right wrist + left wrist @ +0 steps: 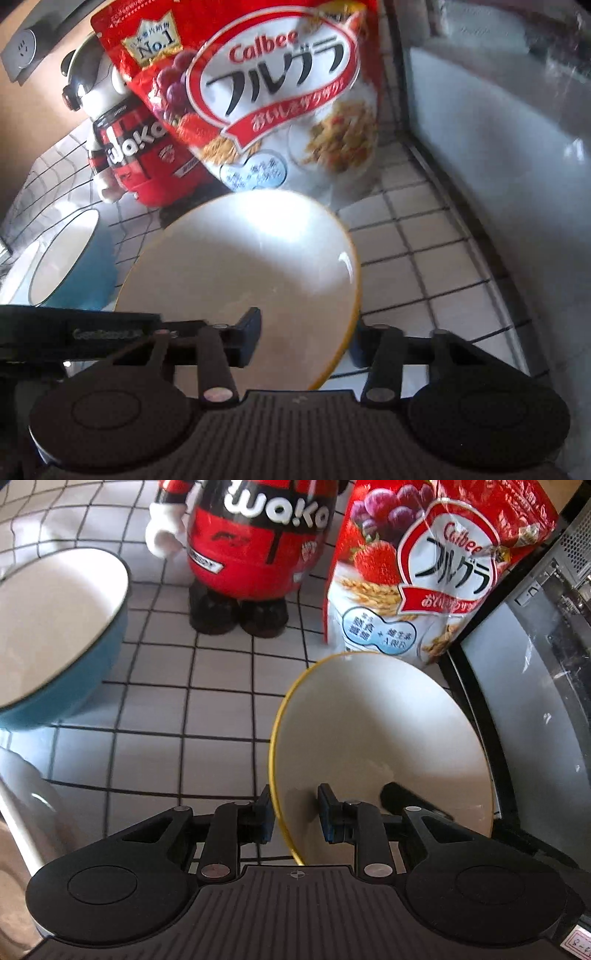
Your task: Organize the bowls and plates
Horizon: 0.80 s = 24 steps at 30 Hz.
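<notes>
We see our left gripper and right gripper as black linkages with silver rivets, round discs, ribbed dark plates, and blue pads on the fingers.

Both views bright, daylight-like. Right wrist view soft with motion blur — glare blows out the yellow-rimmed bowl interior, center. Left wrist view sharper; fisheye bends the tile grid toward the edges.
</notes>
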Tool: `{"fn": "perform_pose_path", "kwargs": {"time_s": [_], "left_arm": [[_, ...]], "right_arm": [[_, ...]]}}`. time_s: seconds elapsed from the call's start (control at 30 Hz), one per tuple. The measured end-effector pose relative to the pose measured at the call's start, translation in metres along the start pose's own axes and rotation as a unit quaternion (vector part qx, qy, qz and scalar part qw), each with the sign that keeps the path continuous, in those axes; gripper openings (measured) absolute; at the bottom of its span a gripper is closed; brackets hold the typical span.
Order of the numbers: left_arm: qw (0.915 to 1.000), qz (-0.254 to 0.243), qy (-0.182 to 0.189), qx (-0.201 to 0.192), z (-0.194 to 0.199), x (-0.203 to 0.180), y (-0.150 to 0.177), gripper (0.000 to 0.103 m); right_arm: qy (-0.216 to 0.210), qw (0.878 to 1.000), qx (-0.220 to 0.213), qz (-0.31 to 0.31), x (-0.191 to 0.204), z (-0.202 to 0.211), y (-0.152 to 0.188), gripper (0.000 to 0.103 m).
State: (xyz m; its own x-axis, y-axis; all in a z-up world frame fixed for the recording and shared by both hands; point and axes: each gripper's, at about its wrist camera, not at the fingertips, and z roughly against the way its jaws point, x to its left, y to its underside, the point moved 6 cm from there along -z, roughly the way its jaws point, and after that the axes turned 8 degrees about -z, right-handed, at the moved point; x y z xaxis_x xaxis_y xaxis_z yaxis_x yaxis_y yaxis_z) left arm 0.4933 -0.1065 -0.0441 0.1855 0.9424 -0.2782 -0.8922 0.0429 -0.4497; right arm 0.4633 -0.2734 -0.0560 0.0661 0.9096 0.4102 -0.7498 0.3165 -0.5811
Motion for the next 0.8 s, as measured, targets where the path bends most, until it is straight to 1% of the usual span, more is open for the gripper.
{"fn": "perform_pose_path", "kwargs": {"time_s": [0.07,0.13,0.23,0.37,0.5,0.63,0.73,0.8], "left_arm": [[1.0000,-0.006,0.003,0.000,-0.001,-0.003,0.001,0.023],[1.0000,-0.009,0.002,-0.001,-0.002,-0.004,0.001,0.023],[0.9999,-0.001,0.013,0.001,-0.002,-0.001,0.001,0.022],[0.9996,-0.009,0.025,0.011,0.006,-0.004,0.012,0.022],[0.9985,-0.038,0.026,0.032,0.021,-0.014,0.038,0.023],[0.9952,-0.064,0.053,0.051,0.039,-0.024,0.072,0.024],[0.9940,-0.063,0.065,0.063,0.049,-0.025,0.095,0.025],[0.9941,-0.054,0.067,0.066,0.052,-0.024,0.106,0.026]], "right_arm": [[-0.005,1.000,0.006,-0.002,0.000,0.000,0.003,0.036],[-0.008,1.000,0.011,0.000,0.001,0.000,0.005,0.035],[-0.001,1.000,0.011,0.011,0.001,0.000,0.006,0.028],[-0.002,1.000,0.018,0.011,0.000,0.011,0.014,0.028],[-0.003,0.999,0.036,0.029,-0.002,0.031,0.034,0.028],[-0.007,0.998,0.057,0.041,-0.009,0.055,0.057,0.028],[-0.009,0.996,0.080,0.042,-0.013,0.068,0.076,0.028],[-0.013,0.995,0.085,0.043,-0.013,0.078,0.086,0.028]]}}
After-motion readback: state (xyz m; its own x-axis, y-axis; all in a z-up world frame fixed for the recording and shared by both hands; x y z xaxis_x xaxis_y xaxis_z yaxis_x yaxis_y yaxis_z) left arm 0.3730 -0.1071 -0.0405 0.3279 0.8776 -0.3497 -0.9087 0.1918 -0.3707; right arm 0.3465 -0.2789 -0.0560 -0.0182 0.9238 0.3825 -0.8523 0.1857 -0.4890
